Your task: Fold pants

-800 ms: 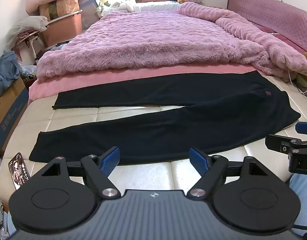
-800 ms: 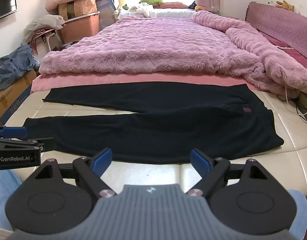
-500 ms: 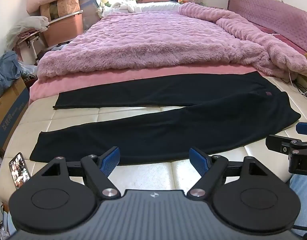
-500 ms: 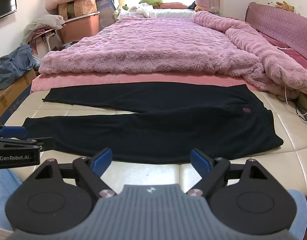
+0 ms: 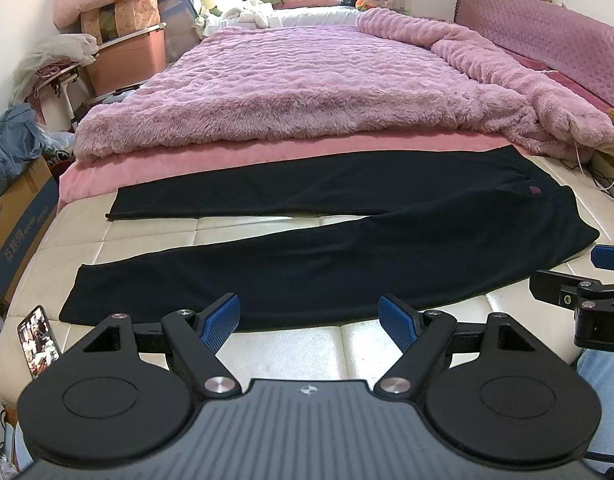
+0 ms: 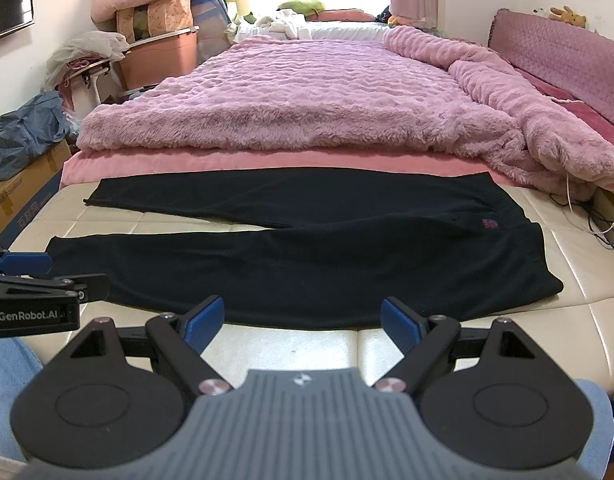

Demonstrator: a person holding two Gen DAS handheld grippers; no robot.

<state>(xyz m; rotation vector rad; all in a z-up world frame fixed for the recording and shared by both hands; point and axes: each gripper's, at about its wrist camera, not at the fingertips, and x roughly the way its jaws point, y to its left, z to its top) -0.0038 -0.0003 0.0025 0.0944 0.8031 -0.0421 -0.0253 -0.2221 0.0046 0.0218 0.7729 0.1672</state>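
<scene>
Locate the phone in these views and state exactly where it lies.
The phone shows only in the left wrist view, at the far left, lying on the cream mattress beside the hem of the black pants' nearer leg.

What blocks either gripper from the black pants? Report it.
Nothing visible does. The left gripper and right gripper are both open, with only bare cream mattress between them and the near edge of the black pants.

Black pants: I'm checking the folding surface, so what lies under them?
The black pants lie on the cream quilted mattress; their far edge overlaps the pink sheet. Anything beneath is hidden.
</scene>
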